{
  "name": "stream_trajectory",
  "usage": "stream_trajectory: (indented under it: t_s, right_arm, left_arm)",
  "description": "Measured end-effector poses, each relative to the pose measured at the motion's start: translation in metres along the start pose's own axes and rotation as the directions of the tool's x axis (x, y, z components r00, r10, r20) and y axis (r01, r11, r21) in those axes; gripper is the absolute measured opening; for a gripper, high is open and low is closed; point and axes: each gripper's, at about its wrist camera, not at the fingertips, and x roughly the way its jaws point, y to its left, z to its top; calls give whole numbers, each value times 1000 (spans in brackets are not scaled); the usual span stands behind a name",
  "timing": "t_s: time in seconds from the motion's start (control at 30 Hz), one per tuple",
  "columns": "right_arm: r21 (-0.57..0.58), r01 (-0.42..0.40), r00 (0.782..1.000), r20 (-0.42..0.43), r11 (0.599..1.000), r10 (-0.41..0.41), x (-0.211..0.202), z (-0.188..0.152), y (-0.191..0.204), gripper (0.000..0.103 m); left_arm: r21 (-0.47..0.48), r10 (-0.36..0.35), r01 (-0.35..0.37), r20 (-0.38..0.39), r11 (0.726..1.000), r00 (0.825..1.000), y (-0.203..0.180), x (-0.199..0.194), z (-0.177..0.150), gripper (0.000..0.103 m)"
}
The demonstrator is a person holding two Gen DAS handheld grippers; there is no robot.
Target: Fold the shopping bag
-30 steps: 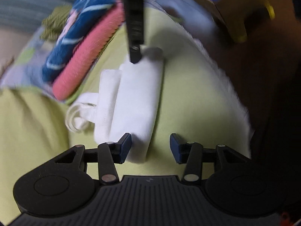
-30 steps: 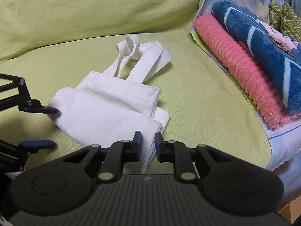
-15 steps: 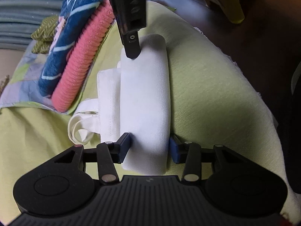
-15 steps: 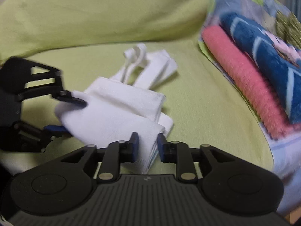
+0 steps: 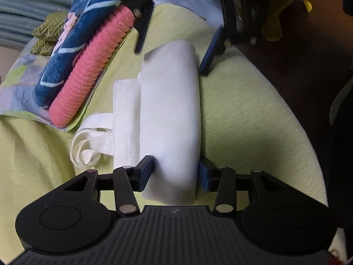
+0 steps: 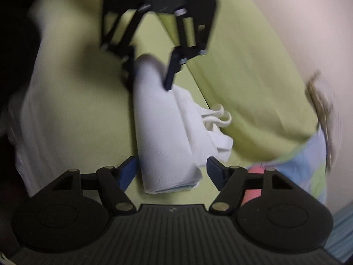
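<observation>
The white cloth shopping bag (image 5: 169, 110) lies folded into a long thick roll on the green cover (image 5: 242, 114). Its handles (image 5: 88, 145) stick out loosely on the left. My left gripper (image 5: 175, 175) is open and straddles the near end of the roll, with both pads beside the cloth. My right gripper (image 5: 171, 63) stands open around the far end. The right wrist view is blurred. There the bag (image 6: 161, 132) runs between the spread fingers of my right gripper (image 6: 171, 170) up to my left gripper (image 6: 148, 86), with the handles (image 6: 217, 119) to the right.
A rolled pink ribbed towel (image 5: 92, 66) and a blue patterned towel (image 5: 72, 33) lie along the left of the bag on a patchwork sheet (image 5: 15, 88). The cover's edge drops to a dark floor (image 5: 308, 66) on the right. A yellow object (image 5: 284, 17) stands there.
My right gripper has let go of the bag's end, opened wide and swung round to face my left gripper. My left gripper has slid forward so the roll sits between its fingers.
</observation>
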Motion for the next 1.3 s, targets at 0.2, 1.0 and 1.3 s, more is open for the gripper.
stream_trajectory:
  t_s: [0.2, 1.0, 1.3]
  right_arm:
    - [119, -129, 991, 44, 984, 125, 15, -9, -29, 57]
    - [647, -389, 900, 114, 656, 421, -3, -23, -83, 57]
    - [760, -453, 841, 190, 466, 507, 8, -42, -107, 57]
  left_arm:
    - [-96, -45, 50, 51, 994, 998, 17, 1, -12, 55]
    - [-323, -223, 237, 78, 916, 972, 33, -17, -13, 56]
    - [-434, -267, 290, 114, 853, 957, 44, -25, -16, 56]
